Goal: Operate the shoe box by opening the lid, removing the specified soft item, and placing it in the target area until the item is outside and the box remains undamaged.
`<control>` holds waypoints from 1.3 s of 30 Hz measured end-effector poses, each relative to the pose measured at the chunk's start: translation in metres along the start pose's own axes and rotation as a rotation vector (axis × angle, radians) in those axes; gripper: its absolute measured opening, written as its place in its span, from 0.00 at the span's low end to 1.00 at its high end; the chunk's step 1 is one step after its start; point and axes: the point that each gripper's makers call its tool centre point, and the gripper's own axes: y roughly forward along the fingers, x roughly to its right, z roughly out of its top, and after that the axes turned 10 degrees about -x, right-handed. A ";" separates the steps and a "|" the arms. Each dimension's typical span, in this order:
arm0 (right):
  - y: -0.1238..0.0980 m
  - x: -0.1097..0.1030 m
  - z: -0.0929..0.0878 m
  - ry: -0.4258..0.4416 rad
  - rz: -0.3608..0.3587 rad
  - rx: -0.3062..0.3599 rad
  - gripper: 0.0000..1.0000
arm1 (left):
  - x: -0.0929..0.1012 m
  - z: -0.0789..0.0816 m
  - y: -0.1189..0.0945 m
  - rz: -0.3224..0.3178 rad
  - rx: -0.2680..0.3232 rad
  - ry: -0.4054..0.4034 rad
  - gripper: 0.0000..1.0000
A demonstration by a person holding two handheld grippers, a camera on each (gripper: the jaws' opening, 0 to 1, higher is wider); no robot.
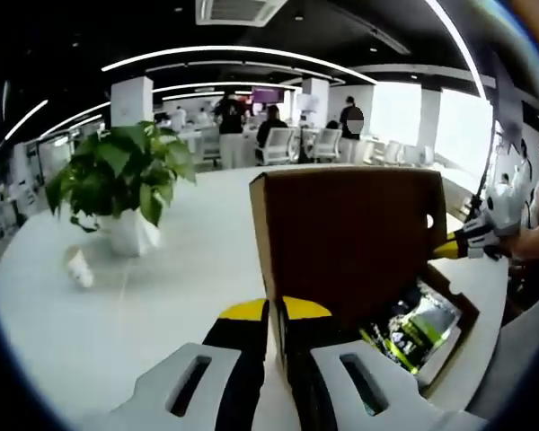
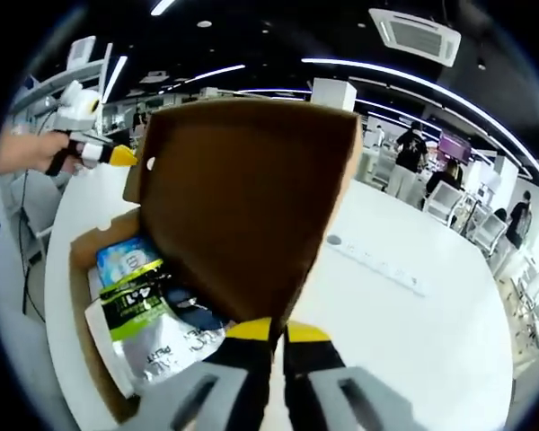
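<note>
The brown cardboard shoe box (image 2: 103, 359) lies open on the white table (image 2: 413, 323), its raised brown cardboard lid (image 2: 242, 206) standing upright directly ahead of both pairs of tongs. Inside, to the left of the right tongs (image 2: 271, 337), lie the soft items: a silvery pouch with a green-and-black label (image 2: 148, 332) and a blue packet (image 2: 126, 259) beyond it, both not yet taken out. The right tongs are closed on the lid's near edge; the left tongs (image 1: 275, 314) likewise pinch the lid's edge from the opposite side. The risk, as I judge it, is that two grips pulling apart or twisting could crease or tear the lid at its hinge, or drag the box across the table. The left gripper view adds a leafy green potted plant in a white pot (image 1: 117, 193) and a small white cup (image 1: 79, 268) on the table well to the left; the right gripper view shows the pouches far more plainly.
</note>
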 end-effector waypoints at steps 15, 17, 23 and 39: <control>0.004 0.003 0.003 -0.004 0.002 0.005 0.00 | 0.001 -0.028 0.011 -0.004 -0.069 -0.029 0.02; 0.004 0.003 0.003 -0.009 0.002 0.005 0.00 | 0.002 -0.030 0.013 -0.002 -0.073 -0.029 0.01; 0.006 0.004 0.004 -0.009 0.004 0.006 0.00 | 0.001 -0.037 0.017 0.001 -0.086 -0.039 0.01; 0.011 0.007 0.005 0.004 0.011 0.005 0.00 | -0.001 -0.035 0.021 0.008 -0.082 -0.029 0.01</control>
